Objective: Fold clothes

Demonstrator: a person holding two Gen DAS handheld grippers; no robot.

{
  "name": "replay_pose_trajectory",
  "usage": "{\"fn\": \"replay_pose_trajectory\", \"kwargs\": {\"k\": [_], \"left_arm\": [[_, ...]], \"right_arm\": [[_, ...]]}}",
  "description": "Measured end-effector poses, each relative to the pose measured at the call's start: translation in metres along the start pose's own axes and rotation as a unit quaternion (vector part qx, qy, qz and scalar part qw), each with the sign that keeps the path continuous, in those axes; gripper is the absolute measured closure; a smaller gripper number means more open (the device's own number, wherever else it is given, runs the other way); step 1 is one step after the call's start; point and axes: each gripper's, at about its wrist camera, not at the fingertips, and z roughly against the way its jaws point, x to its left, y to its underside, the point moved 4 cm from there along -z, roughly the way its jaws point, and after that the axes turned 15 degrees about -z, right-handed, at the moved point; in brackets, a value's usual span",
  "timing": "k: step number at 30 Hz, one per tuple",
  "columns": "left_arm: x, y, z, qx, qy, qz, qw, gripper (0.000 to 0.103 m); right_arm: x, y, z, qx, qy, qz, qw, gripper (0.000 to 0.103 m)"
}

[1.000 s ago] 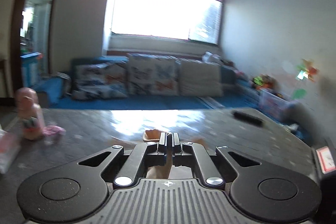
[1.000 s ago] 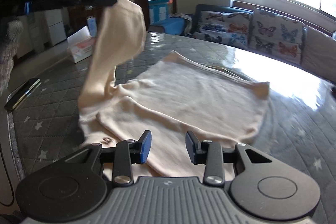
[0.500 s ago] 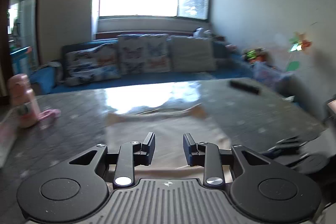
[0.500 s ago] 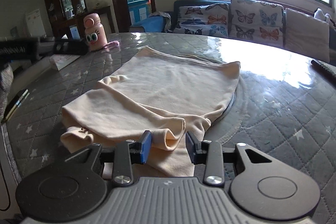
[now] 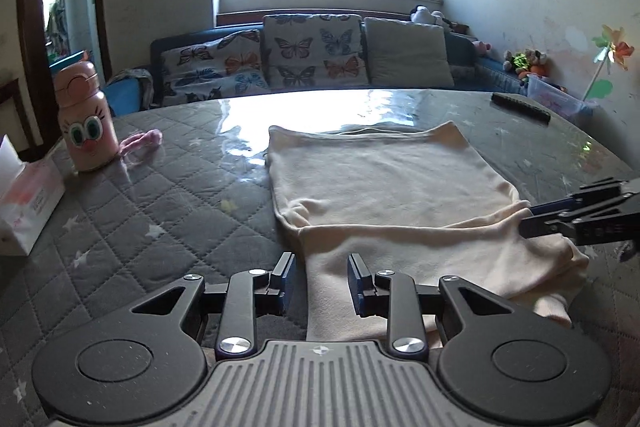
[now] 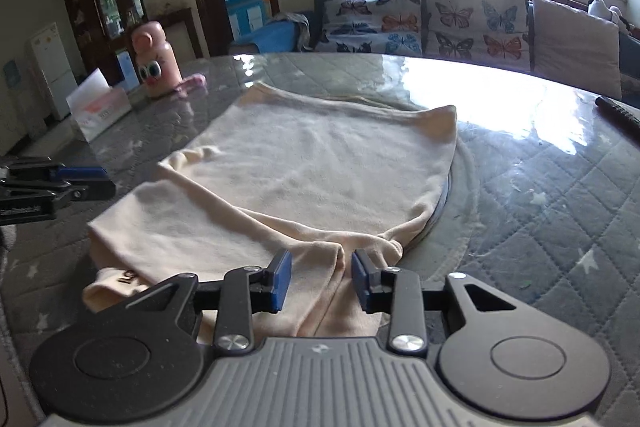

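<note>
Lying flat on the grey quilted worktop [image 5: 152, 211], cream knit garment [image 5: 384, 183] with near folded edge between both parted, unclenched jaws, right gripper [image 6: 320, 281] closing, left gripper [image 5: 318, 281] at its left corner.

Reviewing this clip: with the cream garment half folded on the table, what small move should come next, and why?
Probably close the right gripper on the bunched near edge of the cream garment. Its jaws have just been closing and straddle that fold without clearly pinching it, while the left gripper stands open over the other near edge, so both ends look lined up for the next fold.
</note>
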Motion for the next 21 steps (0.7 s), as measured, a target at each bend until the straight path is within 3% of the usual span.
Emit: {"fn": "replay_pose_trajectory", "kwargs": {"k": [2,5,12,15,21], "left_arm": [[0.000,0.000,-0.004,0.000,0.005,0.001,1.0000,0.073],[0.001,0.003,-0.011,0.008,0.006,0.000,0.9999,0.073],[0.010,0.015,-0.020,0.027,-0.007,0.009,0.9996,0.077],[0.014,0.016,-0.020,0.030,-0.010,0.012,0.9994,0.077],[0.008,-0.008,-0.013,0.002,-0.001,0.001,1.0000,0.077]], "right_arm": [[0.002,0.001,-0.003,-0.001,0.010,0.010,1.000,0.089],[0.005,0.000,-0.004,-0.008,0.026,0.022,0.999,0.097],[0.010,-0.015,0.009,-0.047,0.037,0.035,0.998,0.098],[0.001,-0.011,-0.008,-0.016,0.046,0.022,0.999,0.097],[0.011,-0.008,0.007,-0.027,0.028,0.046,0.998,0.090]]}}
